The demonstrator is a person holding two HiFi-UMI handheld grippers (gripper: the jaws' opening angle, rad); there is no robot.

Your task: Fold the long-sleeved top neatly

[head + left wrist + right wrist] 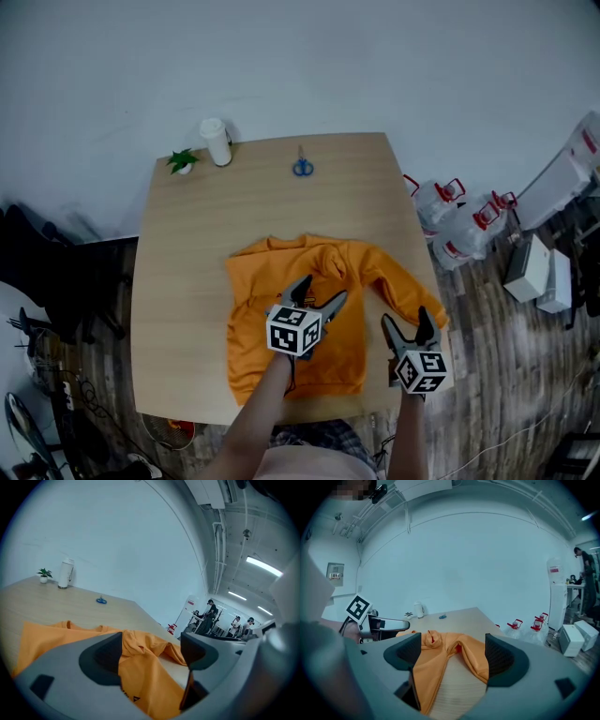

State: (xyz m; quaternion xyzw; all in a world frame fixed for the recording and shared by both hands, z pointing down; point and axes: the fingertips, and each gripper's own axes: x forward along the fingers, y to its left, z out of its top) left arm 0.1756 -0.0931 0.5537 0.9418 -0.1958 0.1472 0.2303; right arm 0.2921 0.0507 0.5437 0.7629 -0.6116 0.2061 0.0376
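1. Both of my grippers are hanging with their jaws spread wide and gripping nothing. The left gripper (324, 288) is hovering over the middle of the orange long-sleeved top (267, 291), and the right gripper (406, 317) is hovering over the table's near right corner, just beside the end of a sleeve (405, 289).
2. Orange cloth is showing between both pairs of pads (lying below them, not pinched).
3. The top is lying rumpled on the near half of the wooden table (187, 253). Its collar is pointing to the far side, its hem is sitting near the near edge, and that sleeve is trailing out toward the right edge.
4. Farther off, blue scissors (302, 168) are lying near the far edge, well apart from the top.
5. At the far left corner, a white container (217, 142) and a small green plant (182, 161) are standing just beside each other.
6. Beyond the right edge, clear jugs (441, 202) with red handles are sitting on the floor.
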